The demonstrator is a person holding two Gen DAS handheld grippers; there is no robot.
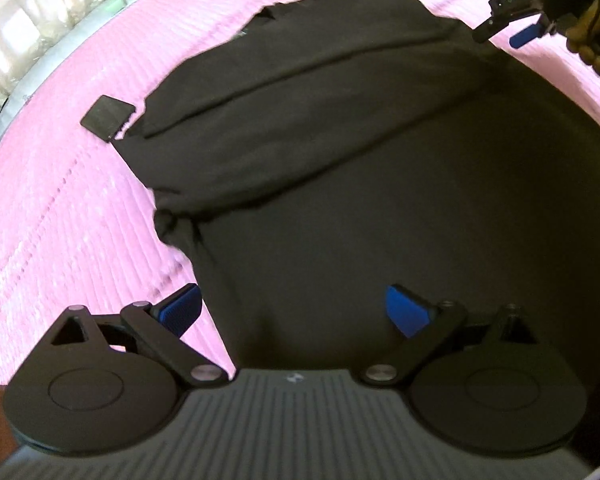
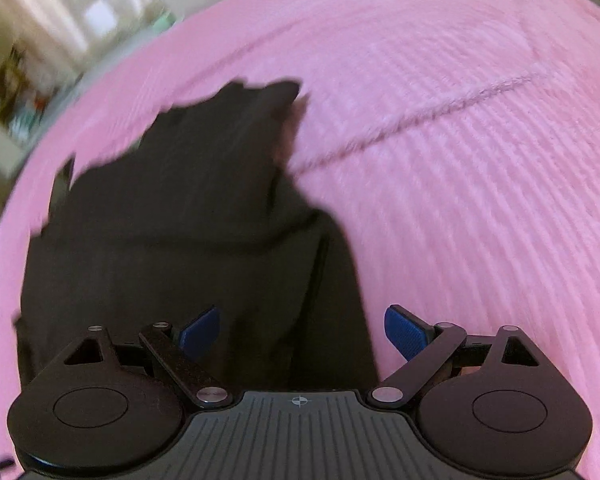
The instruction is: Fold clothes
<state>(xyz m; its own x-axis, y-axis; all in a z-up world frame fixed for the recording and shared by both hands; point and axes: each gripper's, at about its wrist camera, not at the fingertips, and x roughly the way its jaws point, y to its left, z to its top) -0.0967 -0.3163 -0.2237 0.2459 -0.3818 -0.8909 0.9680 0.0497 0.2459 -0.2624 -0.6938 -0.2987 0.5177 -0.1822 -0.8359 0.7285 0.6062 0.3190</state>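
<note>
A black garment [image 1: 340, 152] lies spread on a pink ribbed bedspread [image 1: 60, 200], with one part folded over across its upper half. My left gripper [image 1: 296, 312] hovers open over the garment's near left edge, blue pads wide apart, nothing between them. In the left wrist view the right gripper [image 1: 504, 34] shows at the top right, held by a hand [image 1: 592, 36], open near the garment's far right edge. In the right wrist view my right gripper [image 2: 302, 336] is open above the garment [image 2: 180, 220], its right edge running between the blue pads.
A small black square tag or card [image 1: 107, 118] lies on the bedspread [image 2: 460, 140] just left of the garment. A window with pale curtains [image 1: 28, 12] is beyond the bed's far left edge. A seam line [image 2: 420, 116] crosses the pink cover to the right.
</note>
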